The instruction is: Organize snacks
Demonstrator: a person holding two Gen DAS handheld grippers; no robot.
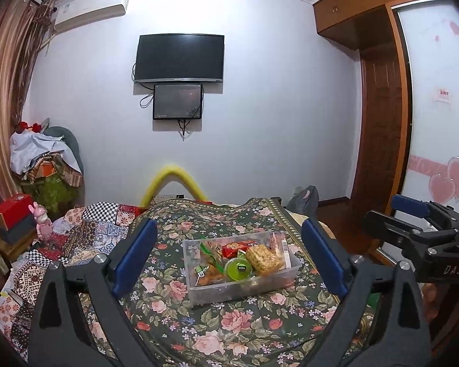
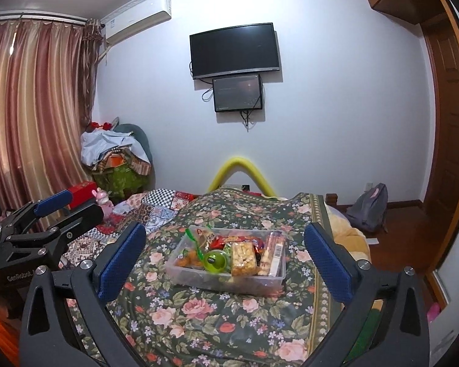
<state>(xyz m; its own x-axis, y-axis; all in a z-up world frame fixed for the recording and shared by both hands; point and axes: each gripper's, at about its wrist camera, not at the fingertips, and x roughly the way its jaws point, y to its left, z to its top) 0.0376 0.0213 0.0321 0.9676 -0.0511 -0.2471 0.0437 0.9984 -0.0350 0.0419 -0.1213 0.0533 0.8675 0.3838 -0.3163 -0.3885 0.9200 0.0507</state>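
A clear plastic box sits on the floral bedspread. It holds a round green cup, a puffed golden bar, a red packet, a pack of stick biscuits and orange fried pieces. My left gripper is open and empty, its blue pads framing the box without touching it. Beside it, my right gripper also stands wide open with nothing in it, short of the box.
A patchwork quilt covers the bed's left side, with a pink toy figure and a heap of clothes beyond. A yellow foam arch rises at the bed's far end. A grey backpack lies on the floor right of the bed.
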